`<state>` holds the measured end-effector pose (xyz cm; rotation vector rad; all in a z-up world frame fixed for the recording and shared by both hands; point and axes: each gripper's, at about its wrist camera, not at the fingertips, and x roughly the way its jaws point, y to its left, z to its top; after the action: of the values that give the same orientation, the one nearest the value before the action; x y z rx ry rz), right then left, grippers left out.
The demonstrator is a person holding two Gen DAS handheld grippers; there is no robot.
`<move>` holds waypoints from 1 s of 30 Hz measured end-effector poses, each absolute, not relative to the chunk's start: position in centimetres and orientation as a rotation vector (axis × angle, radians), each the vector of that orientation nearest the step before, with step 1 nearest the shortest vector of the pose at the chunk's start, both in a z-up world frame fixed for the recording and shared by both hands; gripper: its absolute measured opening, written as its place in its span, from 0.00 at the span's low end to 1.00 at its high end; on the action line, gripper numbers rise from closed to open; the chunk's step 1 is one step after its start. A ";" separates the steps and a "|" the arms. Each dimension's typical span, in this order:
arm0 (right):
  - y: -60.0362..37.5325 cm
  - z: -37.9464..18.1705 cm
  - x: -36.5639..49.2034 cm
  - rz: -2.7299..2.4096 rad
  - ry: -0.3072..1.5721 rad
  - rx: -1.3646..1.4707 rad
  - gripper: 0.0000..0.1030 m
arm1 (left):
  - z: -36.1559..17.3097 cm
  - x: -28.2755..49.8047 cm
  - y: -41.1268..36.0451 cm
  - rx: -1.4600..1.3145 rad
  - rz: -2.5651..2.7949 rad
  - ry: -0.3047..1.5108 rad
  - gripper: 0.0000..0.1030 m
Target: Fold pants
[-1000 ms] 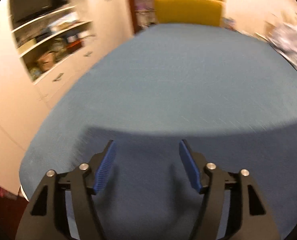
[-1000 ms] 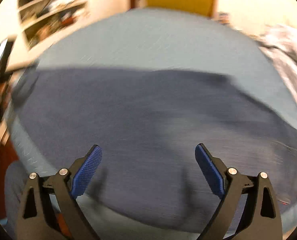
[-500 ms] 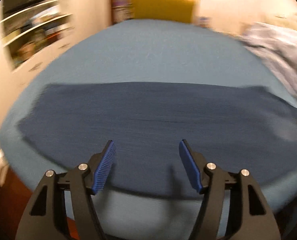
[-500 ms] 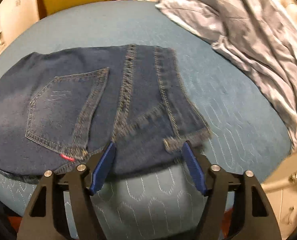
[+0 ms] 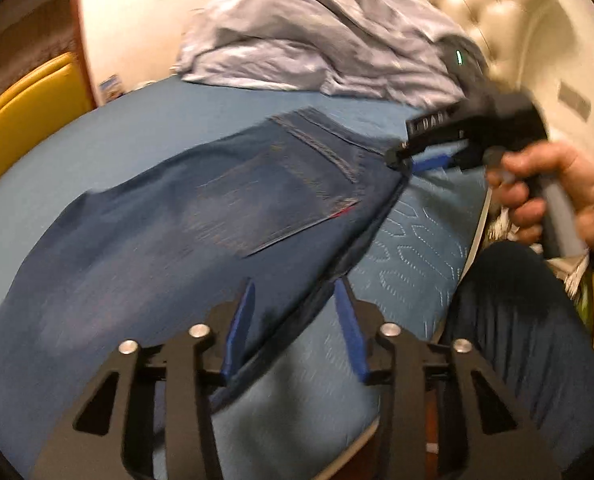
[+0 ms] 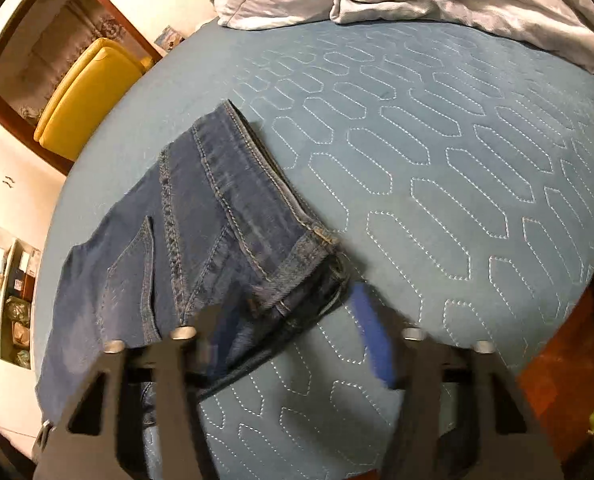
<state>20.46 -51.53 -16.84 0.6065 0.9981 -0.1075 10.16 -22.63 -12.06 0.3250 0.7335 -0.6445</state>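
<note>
The dark blue denim pants point(image 5: 201, 216) lie folded flat on the blue quilted bed point(image 6: 437, 168), waistband at the right. Heavy and limp, they should be gripped at the thick near edge. The left gripper point(image 5: 295, 332) straddles that edge; the right gripper point(image 6: 293, 340) straddles the waistband corner. Both jaws have just been closing, neither seen pinching yet.

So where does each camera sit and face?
Left wrist: sits on the left gripper, jaws just closing about the edge of the dark blue denim jeans, facing down; right gripper, hand and knee show.
Right wrist: on the right gripper, jaws likewise closing about the waistband corner, facing down.
Both see jeans and quilted blue bedcover.
</note>
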 end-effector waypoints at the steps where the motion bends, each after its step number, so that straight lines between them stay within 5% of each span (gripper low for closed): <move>1: -51.9 -16.8 20.6 -0.093 0.993 0.615 0.37 | -12.5 10.9 -23.5 0.350 -0.652 0.736 0.34; 4: -52.4 -16.8 20.8 -0.067 0.983 0.635 0.38 | -13.7 12.0 -25.5 0.391 -0.617 0.766 0.22; 7: -53.4 -16.8 20.7 -0.120 0.961 0.619 0.62 | -13.8 12.9 -25.2 0.386 -0.619 0.777 0.19; 10: -54.1 -16.5 20.6 -0.107 0.929 0.661 0.66 | -13.3 13.0 -25.0 0.405 -0.626 0.772 0.07; 12: -53.8 -16.5 21.6 -0.083 0.936 0.634 0.59 | -12.8 12.8 -25.1 0.411 -0.630 0.764 0.02; 14: -53.5 -16.9 22.2 -0.071 0.971 0.632 0.19 | -12.4 12.7 -25.1 0.421 -0.630 0.758 0.01; 24: -52.1 -16.4 21.9 -0.123 0.985 0.501 0.15 | -13.0 11.2 -25.9 0.494 -0.622 0.744 0.01; 27: -51.0 -16.5 22.2 -0.155 0.996 0.408 0.15 | -13.5 11.2 -25.6 0.480 -0.620 0.743 0.07; 30: -50.3 -15.6 22.4 -0.236 1.001 0.315 0.26 | -12.3 11.3 -23.9 0.365 -0.636 0.744 0.36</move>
<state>22.41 -50.30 -15.55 0.3154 1.0008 -0.2362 11.26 -23.91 -12.35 0.3652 0.7436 -0.6361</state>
